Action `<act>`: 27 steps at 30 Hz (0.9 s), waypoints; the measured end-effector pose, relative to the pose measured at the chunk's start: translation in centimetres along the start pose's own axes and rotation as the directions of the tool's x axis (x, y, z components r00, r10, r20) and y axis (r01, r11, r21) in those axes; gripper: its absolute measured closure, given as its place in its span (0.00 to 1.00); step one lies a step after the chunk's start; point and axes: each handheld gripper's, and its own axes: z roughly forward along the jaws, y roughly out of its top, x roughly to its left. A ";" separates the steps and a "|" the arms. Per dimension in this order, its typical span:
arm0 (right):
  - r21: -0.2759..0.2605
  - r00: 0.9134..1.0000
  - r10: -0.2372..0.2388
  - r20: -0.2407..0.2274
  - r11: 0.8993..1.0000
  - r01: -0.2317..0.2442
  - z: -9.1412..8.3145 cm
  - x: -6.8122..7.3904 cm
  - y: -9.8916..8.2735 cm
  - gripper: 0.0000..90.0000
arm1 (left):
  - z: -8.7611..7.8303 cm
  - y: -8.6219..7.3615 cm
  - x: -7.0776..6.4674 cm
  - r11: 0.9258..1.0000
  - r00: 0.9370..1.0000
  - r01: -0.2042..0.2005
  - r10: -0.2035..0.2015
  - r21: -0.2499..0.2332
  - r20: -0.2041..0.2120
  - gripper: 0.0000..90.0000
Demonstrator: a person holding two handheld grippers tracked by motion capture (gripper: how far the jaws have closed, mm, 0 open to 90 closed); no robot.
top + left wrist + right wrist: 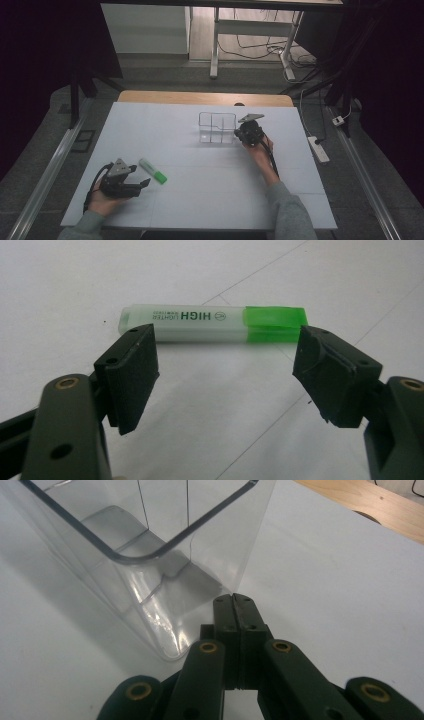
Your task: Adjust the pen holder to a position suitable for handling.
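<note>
Two grippers: one in each of the person's hands, working well apart on the white table (200, 195).
Left gripper (140, 176): low on the near left of the table, jaws spread wide with nothing between them; from where I stand it looks lined up for a grab.
Highlighter (212, 323): lying flat just beyond the left jaw tips, not touched, its long side across the gap, green cap toward the right jaw in the left gripper view. Lying crosswise like that, it would have to be taken across its narrow body, which I'd guess is why the jaws are so far apart.
Right gripper (234, 611): jaws pressed together, holding nothing, tips at the base of the container's near wall. Whether they touch the plastic I cannot tell.
Clear container (217, 127): upright at the far middle of the table, divided into compartments, all looking empty. The right hand (260, 152) seems posted there to steady it, likely the highlighter's destination.
Far edge: a strip of bare wood (205, 98) beyond the white surface.
</note>
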 end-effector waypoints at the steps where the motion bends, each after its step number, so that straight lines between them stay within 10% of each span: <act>1: 0.000 1.000 0.000 0.000 1.000 0.000 0.0 0.0 0.0 0.99 | 0.0 0.0 0.0 1.000 1.000 -0.001 0.001 0.000 0.000 0.29; 27: -0.026 0.998 -0.022 -0.059 0.999 0.021 1.1 1.4 1.5 0.99 | 0.1 0.0 0.0 1.000 1.000 -0.003 0.003 0.008 -0.002 0.29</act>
